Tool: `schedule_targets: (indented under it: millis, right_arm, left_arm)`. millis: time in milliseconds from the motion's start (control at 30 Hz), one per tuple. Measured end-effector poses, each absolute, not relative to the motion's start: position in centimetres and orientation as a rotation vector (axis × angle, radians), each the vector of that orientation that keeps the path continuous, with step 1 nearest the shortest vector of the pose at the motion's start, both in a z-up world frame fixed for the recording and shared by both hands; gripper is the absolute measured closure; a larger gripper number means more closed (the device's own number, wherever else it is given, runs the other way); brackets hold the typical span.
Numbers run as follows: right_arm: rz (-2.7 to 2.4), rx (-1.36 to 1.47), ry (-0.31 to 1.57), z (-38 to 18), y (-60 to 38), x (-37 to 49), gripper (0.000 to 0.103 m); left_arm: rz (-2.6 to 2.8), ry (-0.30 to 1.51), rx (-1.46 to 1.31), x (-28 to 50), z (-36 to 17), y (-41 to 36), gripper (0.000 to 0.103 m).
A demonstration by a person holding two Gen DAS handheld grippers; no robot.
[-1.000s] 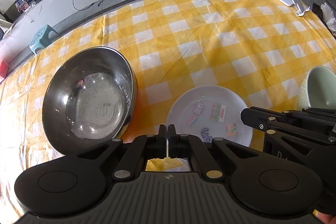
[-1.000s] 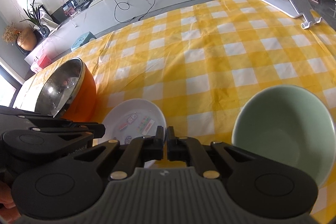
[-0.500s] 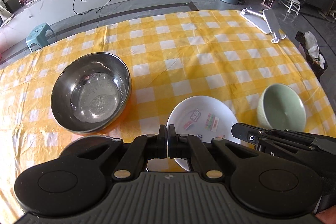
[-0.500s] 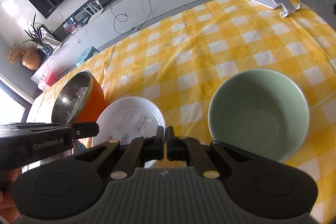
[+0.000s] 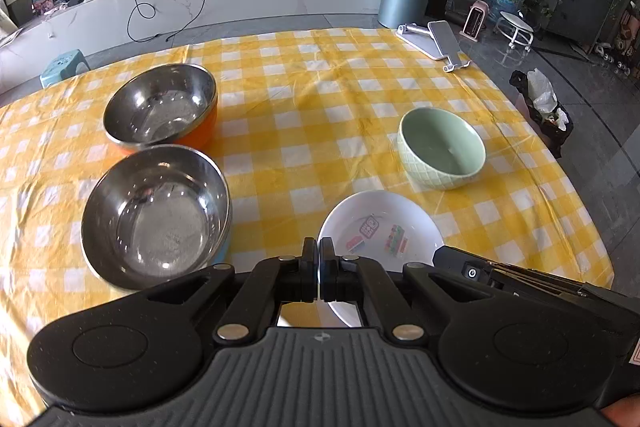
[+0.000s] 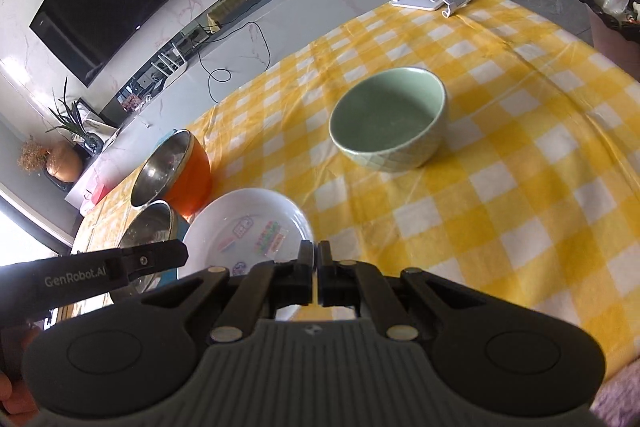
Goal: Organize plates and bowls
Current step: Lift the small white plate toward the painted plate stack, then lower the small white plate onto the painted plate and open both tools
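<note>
Left wrist: left gripper [image 5: 319, 247] and right gripper [image 6: 316, 251] jaws pressed together, empty, above white plate [image 5: 380, 223]; green bowl [image 5: 442, 147] beyond.

plate [image 5: 380, 223] lying at table's [image 5: 320, 99] 6 o'clock | ceramic bowl [image 5: 442, 147] sitting at plate's 1 o'clock | two steel bowls [image 5: 156, 219] sitting at 9–10 o'clock | phone stand [image 5: 436, 41] standing far at 1 o'clock

Black plastic grippers, ribbed grey bodies
Silver rivets are seen on the right gripper [image 6: 315, 253]; "GenRobot.AI" is printed on the left gripper [image 6: 182, 255].
</note>
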State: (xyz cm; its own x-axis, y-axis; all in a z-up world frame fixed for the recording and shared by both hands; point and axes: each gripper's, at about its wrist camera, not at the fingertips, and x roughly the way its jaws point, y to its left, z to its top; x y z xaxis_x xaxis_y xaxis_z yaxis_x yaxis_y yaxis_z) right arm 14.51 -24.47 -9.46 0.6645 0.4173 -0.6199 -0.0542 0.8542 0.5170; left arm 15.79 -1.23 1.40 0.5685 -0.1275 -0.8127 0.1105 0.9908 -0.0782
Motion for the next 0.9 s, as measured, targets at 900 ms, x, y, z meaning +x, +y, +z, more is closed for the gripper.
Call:
schedule_targets:
  millis: [900]
  right_arm:
    - [0.44, 0.338, 0.873, -10.6, -14.6, 10.2, 0.103]
  left_arm:
    - [0.055, 0.979, -0.257, 8.0, -2.2, 9.5, 0.103]
